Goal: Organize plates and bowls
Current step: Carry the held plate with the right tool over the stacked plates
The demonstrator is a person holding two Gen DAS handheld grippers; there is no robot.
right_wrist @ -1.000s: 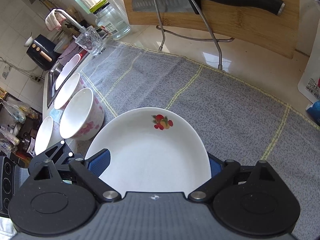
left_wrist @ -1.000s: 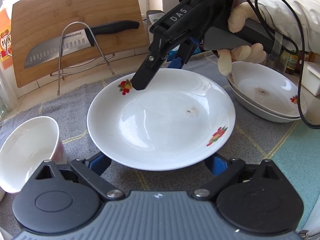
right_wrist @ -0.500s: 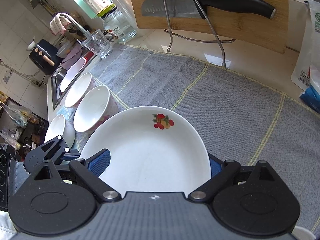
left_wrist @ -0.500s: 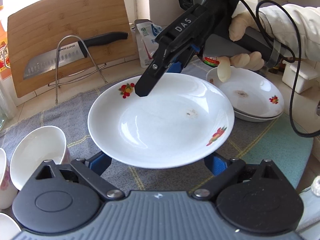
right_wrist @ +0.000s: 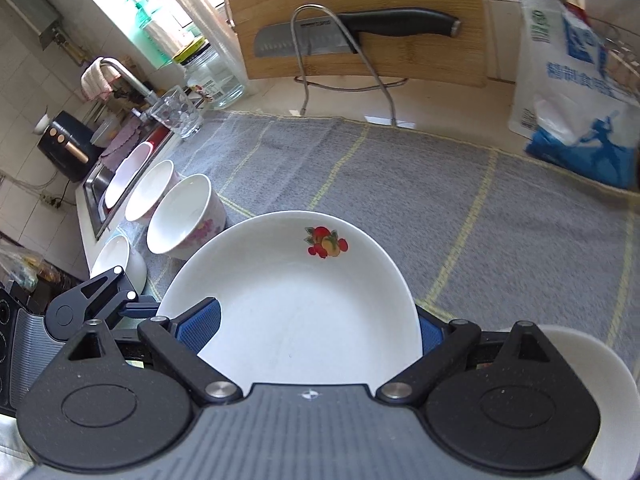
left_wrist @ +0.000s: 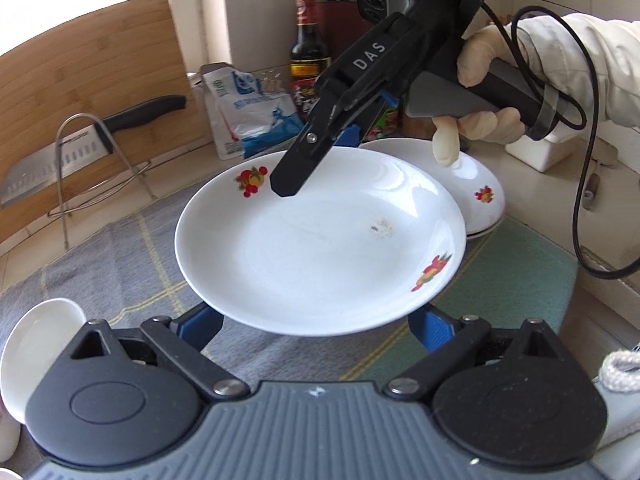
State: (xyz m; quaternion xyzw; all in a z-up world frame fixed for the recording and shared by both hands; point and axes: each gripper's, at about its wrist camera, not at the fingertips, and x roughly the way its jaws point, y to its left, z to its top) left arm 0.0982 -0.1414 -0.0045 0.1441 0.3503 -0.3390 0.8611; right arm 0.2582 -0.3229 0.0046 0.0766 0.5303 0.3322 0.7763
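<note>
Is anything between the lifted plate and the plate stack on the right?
Nothing visible. The plate, carried between both grippers, hangs above the cloth, and the stack lies just past its far right edge. Only the right gripper and the hand holding it lean over that side.

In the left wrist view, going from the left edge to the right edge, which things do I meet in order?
White bowl → knife on its wire rack → blue-and-white pouch → held plate → stacked plates behind it → gloved hand.

White fruit-printed plate (left_wrist: 312, 256) aloft, nearly level, over the grey cloth (left_wrist: 120, 256).
</note>
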